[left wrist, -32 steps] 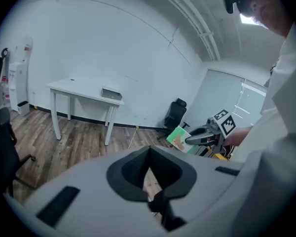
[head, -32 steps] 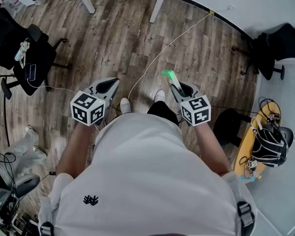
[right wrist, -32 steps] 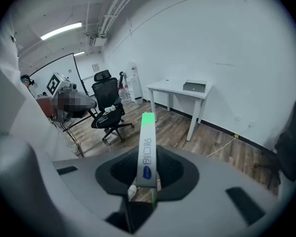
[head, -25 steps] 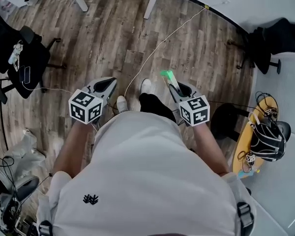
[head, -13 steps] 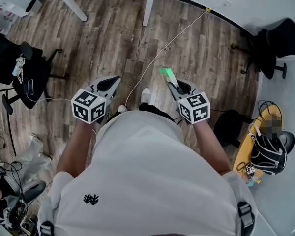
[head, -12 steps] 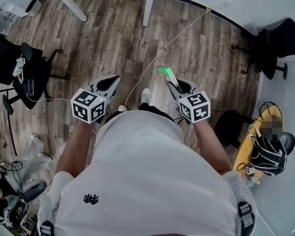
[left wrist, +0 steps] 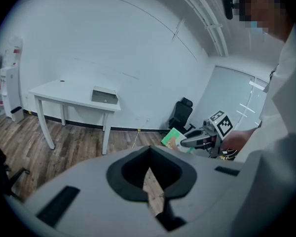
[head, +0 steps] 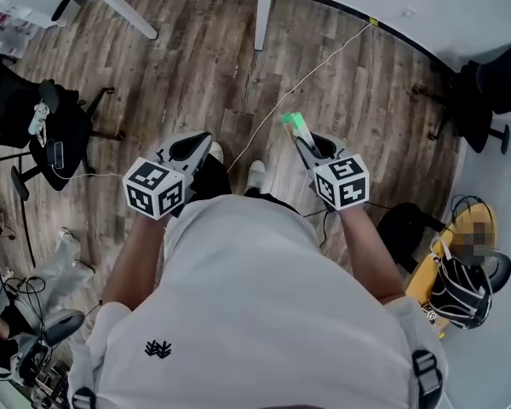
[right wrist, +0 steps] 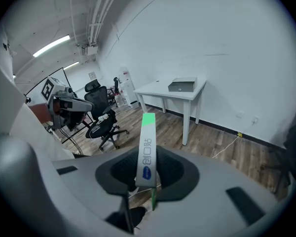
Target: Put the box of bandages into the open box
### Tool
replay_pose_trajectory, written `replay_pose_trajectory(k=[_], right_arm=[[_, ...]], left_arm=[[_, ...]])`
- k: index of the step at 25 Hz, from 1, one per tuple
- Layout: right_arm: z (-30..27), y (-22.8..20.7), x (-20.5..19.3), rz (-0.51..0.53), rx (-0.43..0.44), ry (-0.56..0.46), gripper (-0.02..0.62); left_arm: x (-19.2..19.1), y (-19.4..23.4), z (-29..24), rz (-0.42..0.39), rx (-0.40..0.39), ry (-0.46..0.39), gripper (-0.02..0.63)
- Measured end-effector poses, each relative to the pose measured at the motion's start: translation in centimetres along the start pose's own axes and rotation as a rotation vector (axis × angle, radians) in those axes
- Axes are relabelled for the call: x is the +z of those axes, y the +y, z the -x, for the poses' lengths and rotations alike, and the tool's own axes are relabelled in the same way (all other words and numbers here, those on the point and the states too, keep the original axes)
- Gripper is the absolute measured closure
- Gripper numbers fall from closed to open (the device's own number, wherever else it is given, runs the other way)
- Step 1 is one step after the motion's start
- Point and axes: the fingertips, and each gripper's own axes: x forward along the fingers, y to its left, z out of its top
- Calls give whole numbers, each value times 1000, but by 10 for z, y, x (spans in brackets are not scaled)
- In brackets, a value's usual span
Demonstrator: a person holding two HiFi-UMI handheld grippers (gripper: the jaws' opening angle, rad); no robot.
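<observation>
Two claws out front: the right gripper [head: 305, 146] clamps the box of bandages [head: 293, 128] by its near end, long axis pointing ahead, green tip foremost; the left gripper [head: 199, 144] is closed, empty.

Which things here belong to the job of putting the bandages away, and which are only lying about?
For the job:
- box of bandages, gripped in the right tongs
- grey box on the white table, probably the target

Lying about:
- black office chair
- white cable on the floor
- black bag
</observation>
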Motion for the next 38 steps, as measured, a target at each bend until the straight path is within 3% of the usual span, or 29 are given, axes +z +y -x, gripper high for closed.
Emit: replay_pose_trajectory(k=[9, 17, 23, 33, 38], right_arm=[[-45, -35, 54, -48, -70, 35, 505], [-97, -57, 142, -54, -151, 35, 505], [-133, -75, 196, -41, -208, 35, 505], [-188, -117, 278, 19, -221, 42, 505], [-225, -150, 320, 60, -186, 43, 505]], left_arm=[[45, 68, -39, -18, -76, 0, 600], [109, 153, -45, -85, -141, -22, 600], [121, 205, -43, -105, -174, -9, 600], [139, 255, -53, -42, -129, -41, 600], [161, 278, -68, -23, -57, -65, 600]])
